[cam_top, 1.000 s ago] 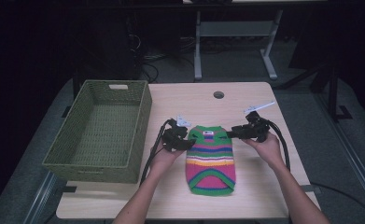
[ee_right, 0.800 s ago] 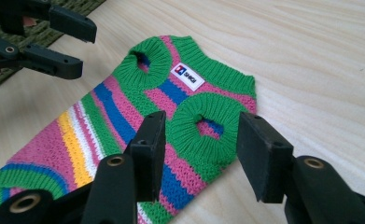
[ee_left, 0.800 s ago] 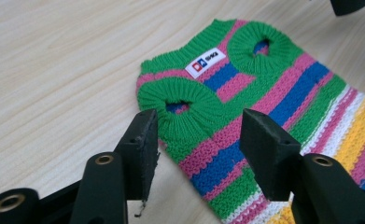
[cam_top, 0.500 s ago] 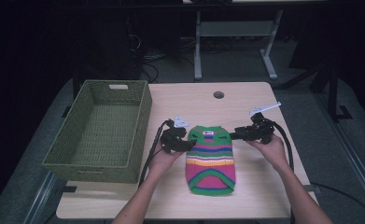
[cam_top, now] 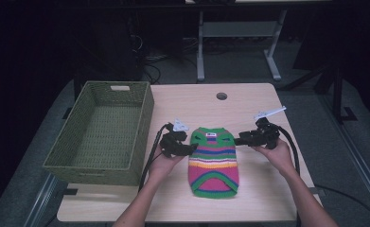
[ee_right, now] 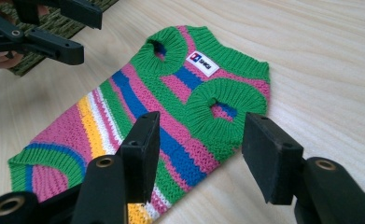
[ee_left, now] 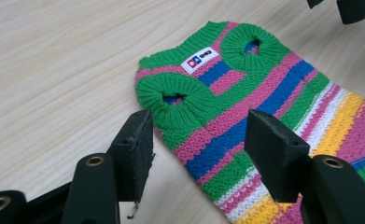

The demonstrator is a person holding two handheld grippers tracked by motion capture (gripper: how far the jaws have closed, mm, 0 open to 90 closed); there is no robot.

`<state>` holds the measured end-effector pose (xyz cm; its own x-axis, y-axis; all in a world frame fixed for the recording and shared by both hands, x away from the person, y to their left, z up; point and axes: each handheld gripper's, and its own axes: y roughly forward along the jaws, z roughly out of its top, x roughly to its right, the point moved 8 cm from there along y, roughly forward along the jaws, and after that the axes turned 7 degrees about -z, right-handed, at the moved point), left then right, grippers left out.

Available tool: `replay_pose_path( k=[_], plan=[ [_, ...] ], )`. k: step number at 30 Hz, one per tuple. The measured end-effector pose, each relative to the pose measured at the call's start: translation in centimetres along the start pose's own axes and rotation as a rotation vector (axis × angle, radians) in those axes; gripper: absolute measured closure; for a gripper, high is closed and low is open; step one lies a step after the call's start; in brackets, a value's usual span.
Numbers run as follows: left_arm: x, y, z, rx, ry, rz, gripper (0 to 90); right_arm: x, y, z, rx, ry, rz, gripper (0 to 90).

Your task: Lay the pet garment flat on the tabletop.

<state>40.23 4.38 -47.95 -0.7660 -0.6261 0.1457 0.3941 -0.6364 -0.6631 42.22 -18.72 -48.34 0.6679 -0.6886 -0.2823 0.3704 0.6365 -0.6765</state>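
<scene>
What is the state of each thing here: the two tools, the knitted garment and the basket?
Left tool: open, jaws apart at the sweater's edge, holding nothing.
Right tool: open, jaws apart at the opposite edge, holding nothing.
Striped knitted sweater: lying flat on the table, label side up, both sleeve holes showing.
Green woven basket: upright, empty, at the table's left side.

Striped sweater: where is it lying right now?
In the high view, the striped sweater lies flat on the table, right of the green basket.
</scene>
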Motion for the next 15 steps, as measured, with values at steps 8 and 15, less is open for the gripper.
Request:
replay_pose_path(
  k=[8, 15],
  plan=[
    [0.6, -0.4, 0.0, 0.007, 0.034, 0.009, 40.7, -0.1, -0.7, -0.6, 0.016, -0.006, -0.002, 45.0],
    [0.8, -0.1, -0.5, -0.011, 0.036, 0.003, 39.4, -0.1, -1.4, -1.0, 0.013, -0.011, 0.001, 43.1]
  ],
)
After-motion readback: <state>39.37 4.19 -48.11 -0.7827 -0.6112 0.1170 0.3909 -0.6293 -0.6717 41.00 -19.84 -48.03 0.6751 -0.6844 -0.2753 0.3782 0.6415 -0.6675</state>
